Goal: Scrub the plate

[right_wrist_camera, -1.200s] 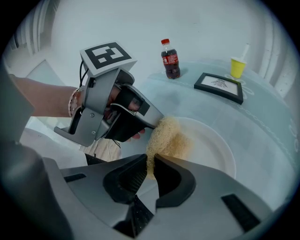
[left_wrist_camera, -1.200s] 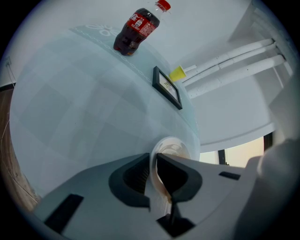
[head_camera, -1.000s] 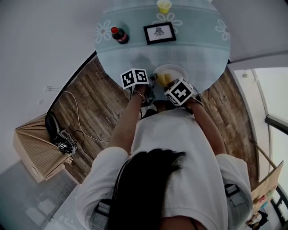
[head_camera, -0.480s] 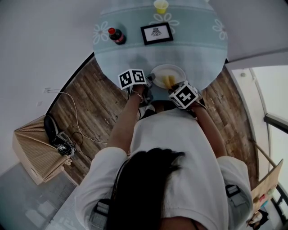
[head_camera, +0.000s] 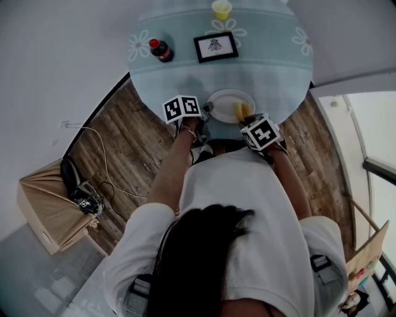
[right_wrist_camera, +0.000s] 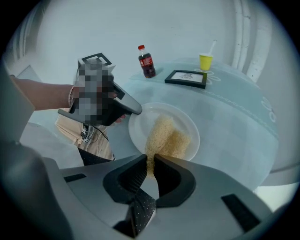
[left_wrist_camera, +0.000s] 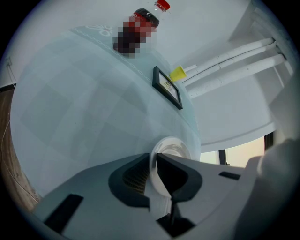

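A white plate [head_camera: 223,99] lies near the front edge of the round table. My left gripper [head_camera: 205,110] is shut on the plate's left rim; in the left gripper view its jaws [left_wrist_camera: 153,157] pinch the thin white rim, with the plate [left_wrist_camera: 174,147] just beyond. My right gripper [head_camera: 249,122] is shut on a yellow scrub pad [head_camera: 240,111]. In the right gripper view the pad [right_wrist_camera: 166,136] runs out from the right gripper [right_wrist_camera: 151,162] and lies flat on the plate [right_wrist_camera: 139,127], right of its middle. The left gripper [right_wrist_camera: 125,107] shows at the plate's left edge.
Further back on the pale blue flowered cloth [head_camera: 278,68] stand a cola bottle [head_camera: 162,49], a black-framed picture [head_camera: 215,45] and a yellow cup [head_camera: 221,8] with a straw. Wooden floor, a cable and a cardboard box [head_camera: 46,207] lie to my left.
My right gripper has dragged the yellow pad from the plate's middle toward its right side. The left gripper has stayed clamped on the rim.
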Demonstrator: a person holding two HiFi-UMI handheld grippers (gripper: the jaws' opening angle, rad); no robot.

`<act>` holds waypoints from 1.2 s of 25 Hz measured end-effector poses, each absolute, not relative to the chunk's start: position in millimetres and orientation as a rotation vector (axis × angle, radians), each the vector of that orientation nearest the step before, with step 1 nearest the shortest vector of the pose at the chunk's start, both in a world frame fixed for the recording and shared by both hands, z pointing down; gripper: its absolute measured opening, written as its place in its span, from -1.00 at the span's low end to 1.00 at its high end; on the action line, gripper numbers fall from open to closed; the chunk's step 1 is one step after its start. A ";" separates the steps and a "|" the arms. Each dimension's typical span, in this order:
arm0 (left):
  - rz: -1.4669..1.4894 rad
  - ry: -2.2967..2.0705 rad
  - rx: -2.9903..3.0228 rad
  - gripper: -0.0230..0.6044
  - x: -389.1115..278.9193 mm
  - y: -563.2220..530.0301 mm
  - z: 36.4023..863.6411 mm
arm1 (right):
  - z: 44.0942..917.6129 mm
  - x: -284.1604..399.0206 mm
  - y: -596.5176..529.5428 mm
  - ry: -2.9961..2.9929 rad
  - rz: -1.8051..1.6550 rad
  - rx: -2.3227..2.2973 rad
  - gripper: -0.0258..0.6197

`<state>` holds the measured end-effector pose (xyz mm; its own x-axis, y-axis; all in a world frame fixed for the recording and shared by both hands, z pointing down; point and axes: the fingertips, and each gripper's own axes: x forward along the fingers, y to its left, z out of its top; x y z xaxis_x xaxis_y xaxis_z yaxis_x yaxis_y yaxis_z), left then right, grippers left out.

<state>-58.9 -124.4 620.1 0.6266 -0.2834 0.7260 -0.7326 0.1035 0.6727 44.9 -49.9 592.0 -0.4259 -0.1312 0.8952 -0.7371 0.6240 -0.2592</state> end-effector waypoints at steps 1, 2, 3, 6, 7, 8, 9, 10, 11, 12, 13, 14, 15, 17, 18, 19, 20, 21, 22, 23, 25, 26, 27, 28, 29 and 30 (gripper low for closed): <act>0.409 -0.902 1.479 -0.75 -58.9 -124.7 619.9 | 592.3 48.3 -52.4 -1.906 0.820 0.711 -0.74; 0.408 -0.903 1.480 -0.75 -58.8 -124.6 619.7 | 592.4 51.6 -54.4 -1.900 0.826 0.732 -0.74; 0.407 -0.905 1.480 -0.75 -58.6 -124.2 619.6 | 592.4 54.5 -55.8 -1.896 0.835 0.748 -0.74; 0.409 -0.906 1.478 -0.75 -58.0 -123.8 619.9 | 592.3 61.0 -59.1 -1.892 0.853 0.781 -0.74; 0.410 -0.905 1.478 -0.75 -57.8 -124.2 619.9 | 592.4 62.4 -60.2 -1.891 0.854 0.787 -0.74; 0.411 -0.905 1.478 -0.75 -57.7 -124.4 619.9 | 592.5 63.5 -61.2 -1.891 0.854 0.791 -0.74; 0.410 -0.905 1.477 -0.75 -57.6 -124.4 619.9 | 592.7 64.5 -62.3 -1.890 0.853 0.795 -0.74; 0.409 -0.905 1.476 -0.75 -57.7 -124.3 620.0 | 592.9 65.4 -63.7 -1.888 0.850 0.801 -0.74; 0.408 -0.905 1.475 -0.75 -57.8 -124.1 619.9 | 592.9 66.5 -65.2 -1.885 0.848 0.807 -0.73; 0.407 -0.906 1.475 -0.75 -58.1 -124.0 619.6 | 592.7 67.6 -66.5 -1.882 0.846 0.814 -0.74; 0.407 -0.907 1.476 -0.75 -58.2 -123.8 619.4 | 592.6 68.6 -67.6 -1.880 0.845 0.819 -0.74; 0.408 -0.908 1.478 -0.75 -58.3 -123.7 619.4 | 592.8 69.6 -68.5 -1.879 0.845 0.823 -0.74; 0.409 -0.909 1.481 -0.75 -58.2 -123.7 619.5 | 593.2 70.4 -69.5 -1.880 0.843 0.826 -0.74; 0.409 -0.911 1.483 -0.75 -58.2 -124.3 620.1 | 594.0 71.6 -72.7 -1.881 0.840 0.831 -0.74; 0.407 -0.911 1.482 -0.75 -58.3 -124.6 620.3 | 594.3 71.8 -74.5 -1.881 0.839 0.831 -0.74; 0.405 -0.911 1.481 -0.75 -58.4 -124.7 620.3 | 594.5 71.7 -76.2 -1.882 0.835 0.829 -0.74; 0.403 -0.910 1.480 -0.75 -58.4 -124.6 620.1 | 594.7 71.7 -77.9 -1.882 0.826 0.826 -0.74; 0.403 -0.909 1.478 -0.75 -58.2 -124.3 619.9 | 594.9 71.7 -79.8 -1.883 0.815 0.825 -0.74; 0.403 -0.909 1.477 -0.75 -58.0 -123.9 619.6 | 595.1 71.9 -82.0 -1.883 0.804 0.827 -0.74; 0.403 -0.908 1.476 -0.75 -58.0 -123.4 619.5 | 595.4 72.1 -84.4 -1.883 0.795 0.831 -0.74; 0.402 -0.908 1.474 -0.75 -58.2 -123.2 619.6 | 596.3 72.1 -89.9 -1.881 0.788 0.840 -0.74; 0.401 -0.908 1.474 -0.75 -58.3 -123.4 619.7 | 596.9 71.7 -92.5 -1.880 0.788 0.840 -0.74; 0.399 -0.907 1.475 -0.75 -58.2 -123.6 619.7 | 597.6 71.1 -94.9 -1.879 0.788 0.837 -0.74; 0.398 -0.907 1.475 -0.75 -58.1 -123.7 619.7 | 598.3 70.3 -97.0 -1.878 0.787 0.833 -0.74; 0.396 -0.907 1.475 -0.75 -58.0 -123.7 619.7 | 599.1 69.5 -98.9 -1.877 0.784 0.828 -0.74; 0.395 -0.908 1.474 -0.75 -57.9 -123.6 619.6 | 599.7 68.5 -100.5 -1.878 0.782 0.823 -0.74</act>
<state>-57.9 -123.6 619.6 0.6261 -0.2929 0.7226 -0.7283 0.1112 0.6761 68.5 -100.5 599.7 -0.3610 -0.2189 0.9065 -0.7976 0.5762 -0.1785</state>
